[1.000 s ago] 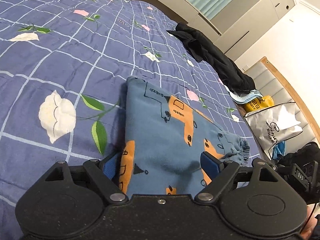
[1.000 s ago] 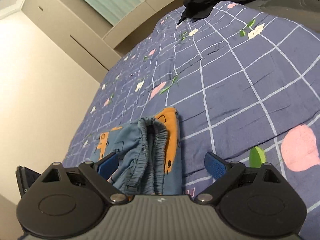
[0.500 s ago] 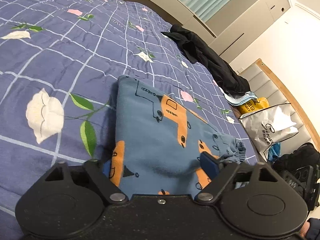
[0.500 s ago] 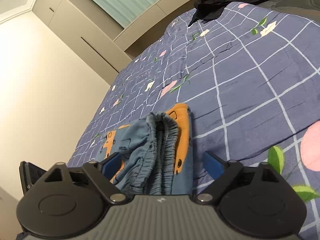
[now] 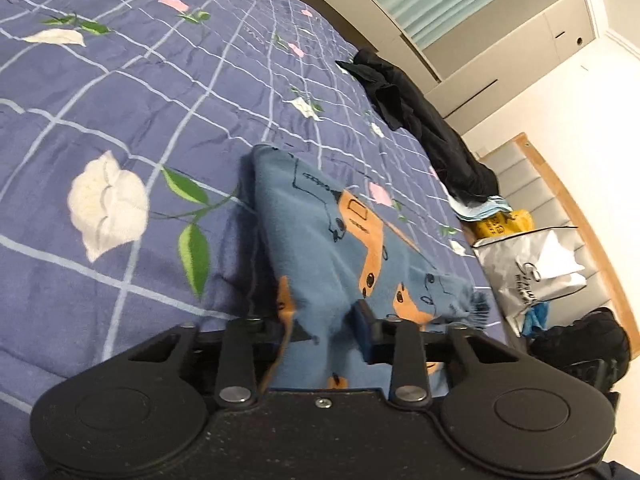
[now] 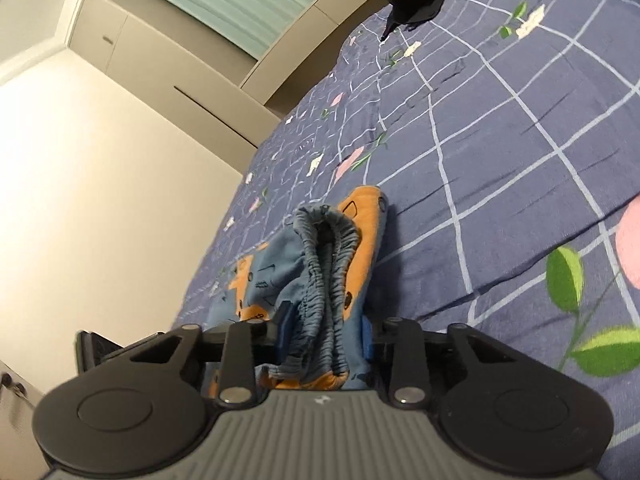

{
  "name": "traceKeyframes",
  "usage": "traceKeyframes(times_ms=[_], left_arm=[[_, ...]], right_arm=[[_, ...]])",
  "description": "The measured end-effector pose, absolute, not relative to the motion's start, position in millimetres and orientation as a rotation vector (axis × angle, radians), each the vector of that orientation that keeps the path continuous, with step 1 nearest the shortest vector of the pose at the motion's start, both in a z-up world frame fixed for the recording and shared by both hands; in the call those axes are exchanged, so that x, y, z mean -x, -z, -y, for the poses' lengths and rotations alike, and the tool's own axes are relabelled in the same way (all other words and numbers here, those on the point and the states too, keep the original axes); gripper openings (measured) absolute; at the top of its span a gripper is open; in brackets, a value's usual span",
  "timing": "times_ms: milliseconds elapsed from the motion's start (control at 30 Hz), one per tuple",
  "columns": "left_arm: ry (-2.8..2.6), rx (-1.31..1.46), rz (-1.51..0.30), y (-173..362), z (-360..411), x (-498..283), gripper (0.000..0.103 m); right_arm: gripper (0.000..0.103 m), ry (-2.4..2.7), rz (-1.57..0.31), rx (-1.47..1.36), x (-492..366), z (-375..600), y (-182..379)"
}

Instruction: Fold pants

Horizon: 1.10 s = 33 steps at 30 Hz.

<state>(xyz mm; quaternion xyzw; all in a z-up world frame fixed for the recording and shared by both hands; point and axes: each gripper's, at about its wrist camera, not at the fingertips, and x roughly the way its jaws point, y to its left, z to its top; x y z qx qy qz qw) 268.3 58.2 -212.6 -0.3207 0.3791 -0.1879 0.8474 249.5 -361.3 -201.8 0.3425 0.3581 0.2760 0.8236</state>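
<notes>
The pants [image 5: 332, 240] are blue with orange vehicle prints and lie folded on the bed. My left gripper [image 5: 324, 320] is shut on their near edge, the fabric bunched between the blue pads. In the right wrist view the pants [image 6: 320, 264] show their gathered elastic waistband, and my right gripper [image 6: 324, 332] is shut on that end. Both grippers hold the bundle slightly raised off the bedspread.
A purple-blue checked bedspread [image 5: 120, 120] with flower prints covers the bed. A pile of black clothing [image 5: 420, 120] lies at the far side. A white bag [image 5: 532, 264] and yellow item [image 5: 504, 224] stand by the headboard. Cabinets and a wall [image 6: 100, 180] border the bed.
Both grippers have closed from open onto the pants, the left on the near edge and the right on the waistband end. The fabric now bunches between the pads.
</notes>
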Motion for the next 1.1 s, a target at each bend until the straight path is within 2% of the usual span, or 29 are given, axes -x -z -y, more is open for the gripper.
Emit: traceKeyframes(times_ms=[100, 300, 400, 433, 500, 533, 567, 600, 633, 700, 800, 1100], left_arm=[[0.392, 0.663, -0.787, 208.8, -59.0, -265.5, 0.023], [0.381, 0.617, -0.789, 207.0, -55.8, -262.4, 0.025], [0.394, 0.645, -0.813, 210.6, -58.8, -262.5, 0.039], [0.399, 0.649, -0.819, 211.1, -59.7, -262.7, 0.040], [0.405, 0.640, -0.820, 211.0, -59.8, -261.8, 0.040], [0.408, 0.638, -0.818, 210.8, -59.9, -261.2, 0.040], [0.412, 0.635, -0.815, 210.5, -59.9, -260.6, 0.038], [0.414, 0.622, -0.811, 209.3, -59.0, -260.1, 0.035], [0.417, 0.608, -0.806, 208.0, -58.0, -259.4, 0.032], [0.420, 0.592, -0.794, 205.5, -56.6, -257.8, 0.025], [0.412, 0.576, -0.784, 204.0, -55.6, -256.7, 0.022], [0.406, 0.535, -0.751, 191.2, -52.8, -249.8, 0.017]], right_arm=[[0.028, -0.589, -0.743, -0.691, -246.8, 356.4, 198.9], [0.029, -0.577, -0.747, -0.635, -245.2, 350.6, 193.7], [0.037, -0.573, -0.769, -0.674, -248.3, 352.5, 197.0], [0.045, -0.573, -0.772, -0.691, -250.0, 352.4, 197.8], [0.054, -0.591, -0.777, -0.726, -252.2, 352.1, 199.7], [0.054, -0.597, -0.774, -0.729, -252.9, 351.4, 199.7], [0.053, -0.598, -0.772, -0.719, -252.9, 350.0, 199.0], [0.040, -0.598, -0.764, -0.708, -251.6, 349.5, 198.6], [0.034, -0.589, -0.757, -0.703, -250.1, 349.9, 198.5], [0.031, -0.580, -0.750, -0.728, -247.5, 353.9, 200.7], [0.029, -0.574, -0.730, -0.705, -243.7, 351.5, 197.1], [0.026, -0.563, -0.686, -0.555, -230.5, 333.7, 168.8]])
